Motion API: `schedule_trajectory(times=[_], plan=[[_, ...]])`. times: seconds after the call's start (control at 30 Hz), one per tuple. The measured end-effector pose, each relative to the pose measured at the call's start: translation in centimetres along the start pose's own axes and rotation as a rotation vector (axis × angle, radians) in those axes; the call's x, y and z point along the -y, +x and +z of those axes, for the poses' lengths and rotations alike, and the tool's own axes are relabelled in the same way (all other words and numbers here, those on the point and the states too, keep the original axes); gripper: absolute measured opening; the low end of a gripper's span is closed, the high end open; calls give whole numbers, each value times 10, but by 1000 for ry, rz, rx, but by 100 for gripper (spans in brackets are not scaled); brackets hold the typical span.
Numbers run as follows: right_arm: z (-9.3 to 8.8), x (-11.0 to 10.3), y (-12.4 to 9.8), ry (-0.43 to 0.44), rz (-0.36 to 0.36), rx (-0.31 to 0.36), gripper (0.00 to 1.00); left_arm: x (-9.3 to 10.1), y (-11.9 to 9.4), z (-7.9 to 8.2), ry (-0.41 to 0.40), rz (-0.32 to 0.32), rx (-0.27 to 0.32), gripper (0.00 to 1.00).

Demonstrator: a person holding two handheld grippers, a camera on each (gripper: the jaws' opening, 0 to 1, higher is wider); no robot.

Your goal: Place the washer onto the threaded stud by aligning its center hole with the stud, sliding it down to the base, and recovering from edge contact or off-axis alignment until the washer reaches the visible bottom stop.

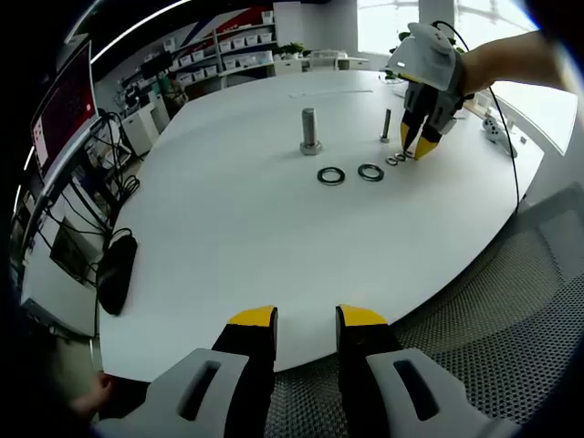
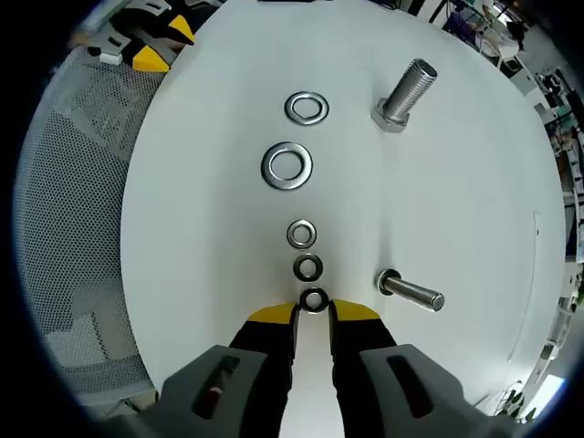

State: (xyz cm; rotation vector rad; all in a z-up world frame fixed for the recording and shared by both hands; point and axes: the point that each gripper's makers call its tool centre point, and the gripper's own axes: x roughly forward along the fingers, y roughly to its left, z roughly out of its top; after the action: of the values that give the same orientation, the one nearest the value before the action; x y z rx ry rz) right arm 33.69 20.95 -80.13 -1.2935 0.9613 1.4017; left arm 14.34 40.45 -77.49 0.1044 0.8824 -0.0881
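In the right gripper view the right gripper (image 2: 313,311), black with yellow tips, stands low over the white round table (image 2: 201,301). Its jaws are narrowly parted around the nearest small steel washer (image 2: 314,299), whose rim lies between the tips; whether they already pinch it I cannot tell. This looks like the pick-up step, with nothing threaded on yet.

Just beyond lie two more small steel washers (image 2: 307,267) (image 2: 301,234) in a line, then two large steel washers (image 2: 287,166) (image 2: 307,108). To the side stands the slim threaded steel stud (image 2: 411,292), near the small washers; farther off stands the thick hex-head bolt (image 2: 401,95).

The left gripper (image 1: 306,321) hovers with jaws apart and empty at the table's near edge.

Next, I judge, the jaws must close on the washer's rim, lift it level and centre its hole over the slim stud.
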Motion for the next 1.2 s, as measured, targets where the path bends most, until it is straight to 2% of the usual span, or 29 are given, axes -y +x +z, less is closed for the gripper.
schedule_trajectory(times=[0.17,0.37,0.43,0.5,0.8,1.2], plan=[[0,-1,0,-23,5,26,17,0,0,0,-2,1,2,23],[4,-1,-1,-59,-23,101,17,0,0,0,-1,1,0,23],[7,2,-1,-48,-45,120,19,0,0,0,-1,1,0,23],[9,1,0,-32,-35,130,19,0,0,0,0,1,-1,23],[10,2,1,7,9,105,17,0,0,1,-2,1,5,23],[10,0,2,-32,17,24,17,1,0,0,4,-8,1,23]])
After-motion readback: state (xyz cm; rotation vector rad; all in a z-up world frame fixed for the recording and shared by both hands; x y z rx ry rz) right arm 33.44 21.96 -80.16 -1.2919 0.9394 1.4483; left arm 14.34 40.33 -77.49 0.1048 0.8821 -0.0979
